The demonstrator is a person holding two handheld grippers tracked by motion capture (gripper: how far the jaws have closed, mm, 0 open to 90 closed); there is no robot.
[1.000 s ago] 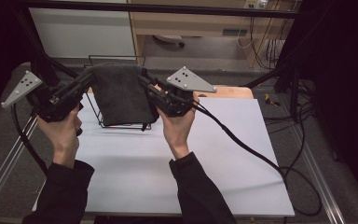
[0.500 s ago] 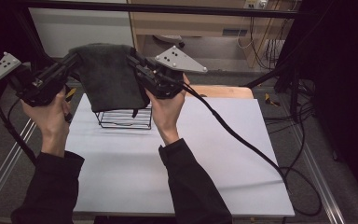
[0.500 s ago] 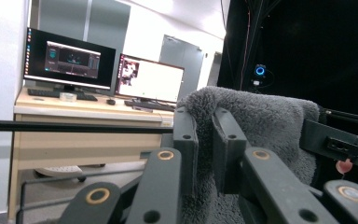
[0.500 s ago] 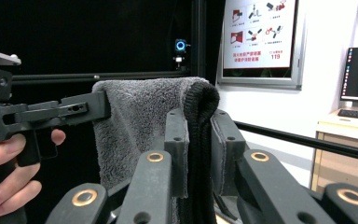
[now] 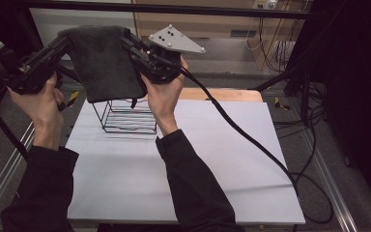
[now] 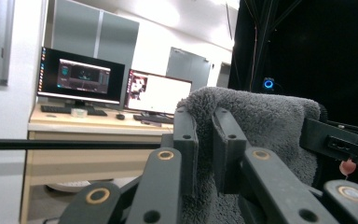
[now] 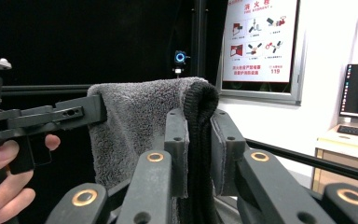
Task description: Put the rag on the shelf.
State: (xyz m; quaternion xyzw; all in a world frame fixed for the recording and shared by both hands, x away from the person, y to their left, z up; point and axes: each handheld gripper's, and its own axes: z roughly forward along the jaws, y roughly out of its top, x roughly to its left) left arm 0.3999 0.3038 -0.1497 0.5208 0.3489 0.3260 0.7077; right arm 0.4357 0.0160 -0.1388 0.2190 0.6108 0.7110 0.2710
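A dark grey towel [image 5: 104, 63] hangs folded in the air above a black wire rack [image 5: 125, 116] on the white table [image 5: 212, 159]. My left gripper [image 5: 68, 41] is shut on the towel's left top corner [image 6: 205, 121], and my right gripper [image 5: 128, 42] is shut on its right top corner [image 7: 198, 116]. The towel's lower edge hangs just over the rack's top. In the right gripper view the left gripper's jaw [image 7: 70, 114] pinches the far edge of the towel [image 7: 135, 126].
The wire rack stands at the table's back left. A wooden board [image 5: 222, 94] lies along the far edge. A thick black cable [image 5: 251, 140] trails from the right gripper across the table to the right. Desks with monitors [image 6: 81, 77] stand beyond.
Both grippers have lifted the towel up off the wire rack. The rack now stands uncovered, with the towel held well above it.
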